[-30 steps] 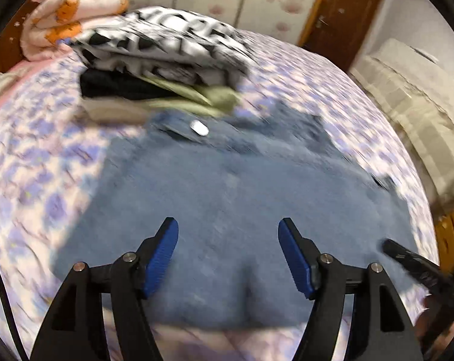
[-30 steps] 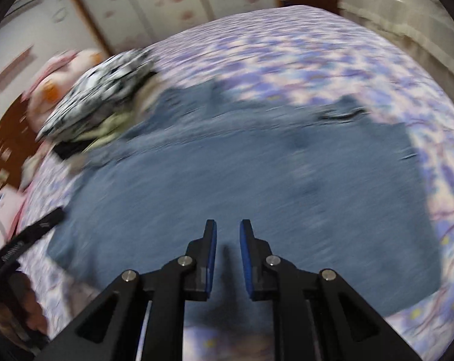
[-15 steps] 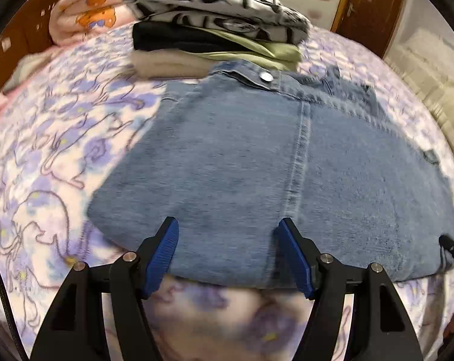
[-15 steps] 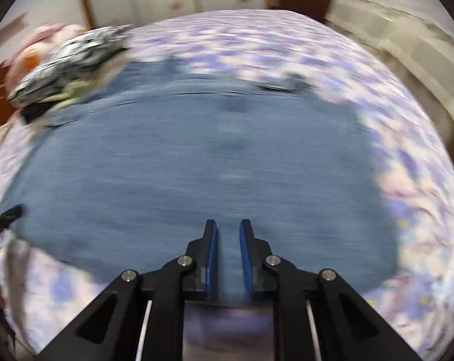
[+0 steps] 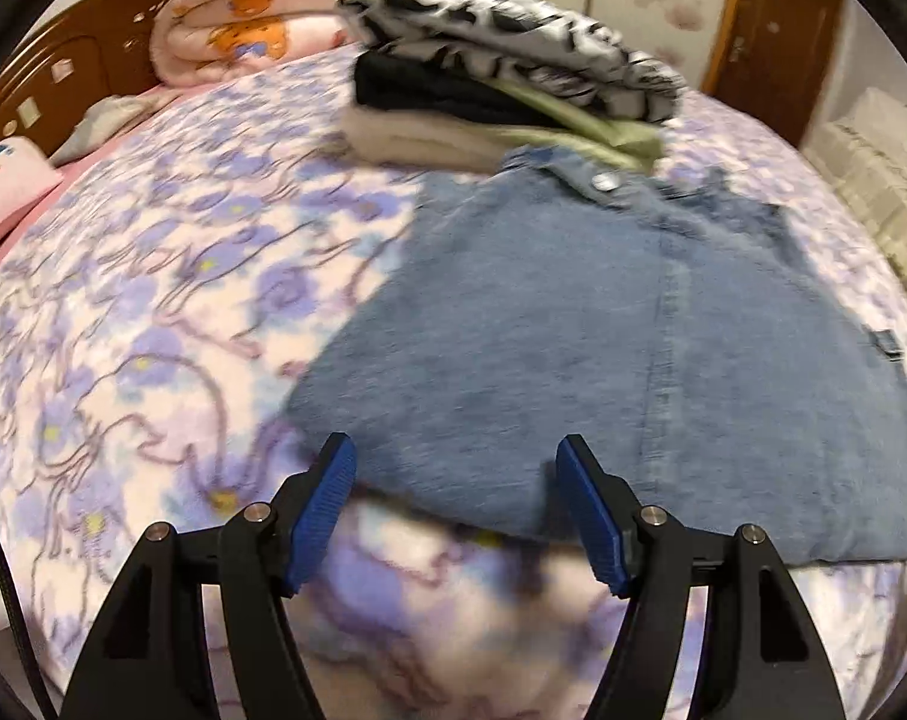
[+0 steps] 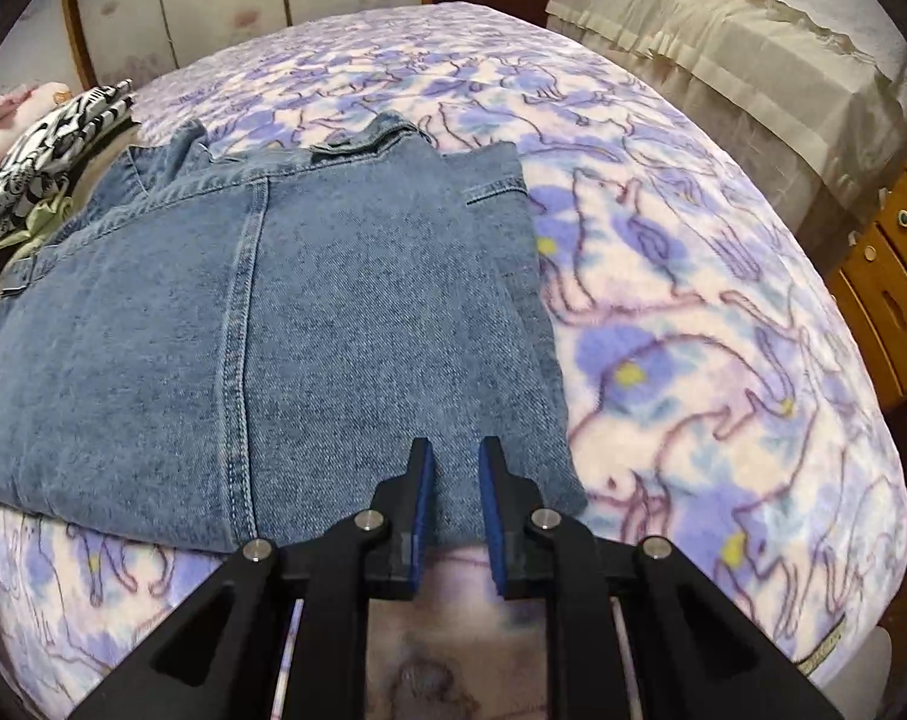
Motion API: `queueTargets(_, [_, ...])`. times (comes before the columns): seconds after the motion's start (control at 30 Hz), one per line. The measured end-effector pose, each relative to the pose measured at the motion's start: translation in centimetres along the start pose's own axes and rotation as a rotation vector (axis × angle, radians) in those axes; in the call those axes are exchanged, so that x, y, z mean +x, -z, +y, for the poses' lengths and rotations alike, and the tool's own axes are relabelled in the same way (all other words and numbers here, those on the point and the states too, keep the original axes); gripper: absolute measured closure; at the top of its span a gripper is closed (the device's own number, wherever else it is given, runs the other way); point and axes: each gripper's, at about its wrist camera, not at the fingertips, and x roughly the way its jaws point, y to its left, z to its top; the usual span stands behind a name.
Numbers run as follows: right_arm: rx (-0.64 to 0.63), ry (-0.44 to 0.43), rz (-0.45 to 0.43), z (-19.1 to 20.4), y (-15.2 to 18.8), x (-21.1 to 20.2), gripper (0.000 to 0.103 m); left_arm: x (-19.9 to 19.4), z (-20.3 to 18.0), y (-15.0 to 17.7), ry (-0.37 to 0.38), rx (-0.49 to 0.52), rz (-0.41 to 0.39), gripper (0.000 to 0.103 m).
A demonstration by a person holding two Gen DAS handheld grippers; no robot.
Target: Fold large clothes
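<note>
Blue denim fills the middle of both views: a large folded blue denim garment (image 5: 663,348) lies flat on a bed covered by a fleecy white blanket printed with purple flowers (image 5: 153,312). Its near edge runs along the side of the bed closest to the cameras, and a metal snap button (image 5: 601,182) shows at its far end.

The left gripper (image 5: 456,510), black with ribbed blue pads, hangs over the garment's near left corner with its jaws spread wide and nothing pressed between them.

The right gripper (image 6: 456,516) hangs over the near right corner. Its jaws stand close together with a narrow gap, and the denim edge shows through that gap; whether the pads pinch the cloth cannot be told.

Touching the garment's far end sits a stack of folded clothes (image 5: 501,102), topped by a black-and-white patterned piece. Behind it lie a rolled pink quilt with orange bears (image 5: 249,24) and a brown wooden headboard (image 5: 63,72).
</note>
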Motion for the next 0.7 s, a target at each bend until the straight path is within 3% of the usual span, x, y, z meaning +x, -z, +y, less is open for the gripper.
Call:
queueTargets(0.2, [-0.005,0.051,0.041,1.2,-0.3,-0.3,0.087,0.9,3.7,0.0,0.073,-0.149,0.067,0.033])
queueTargets(0.4, [0.061,0.016,0.106,1.7,-0.3,-1.4,0.087,-0.8,3.8,-0.4,0.066,-0.126,0.052,0.033])
queueTargets(0.6, [0.1,-0.028,0.134,2.9,-0.1,-3.7,0.087,-3.3,2.8,-0.7,0.121,-0.099,0.062,0.033])
queueTargets(0.7, [0.097,-0.053,0.123,3.7,-0.2,-5.3,0.081,-5.0,1.9,-0.9,0.158,-0.088,0.057,0.033])
